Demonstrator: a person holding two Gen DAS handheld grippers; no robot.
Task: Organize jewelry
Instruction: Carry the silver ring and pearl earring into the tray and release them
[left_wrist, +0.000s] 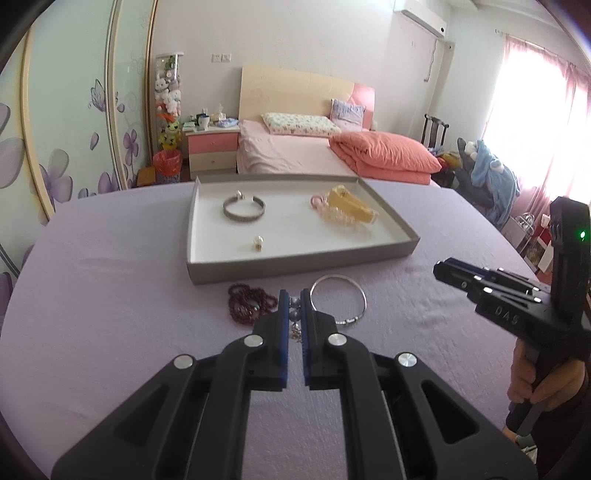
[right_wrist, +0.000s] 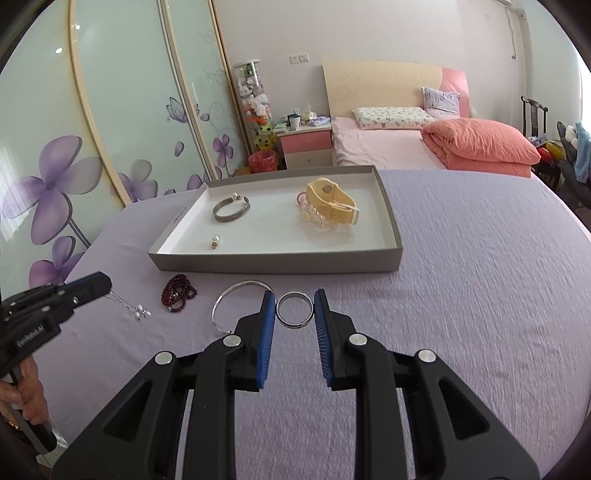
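We read "DAS" on the right gripper (left_wrist: 443, 271) and "GenRobot.AI" on the left gripper (right_wrist: 105, 284). The left gripper's jaws are pressed together on a pearl necklace (right_wrist: 138, 312), whose chain hangs from the tips above the lilac cloth (right_wrist: 461, 277). The right gripper's blue pads pinch a dark ring (right_wrist: 294, 309), seen only in the right wrist view. The grey tray (right_wrist: 277, 263) lies beyond.

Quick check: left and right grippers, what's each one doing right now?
Left gripper: shut on the pearl necklace, its chain pinched.
Right gripper: shut on the dark ring, held between the pads.
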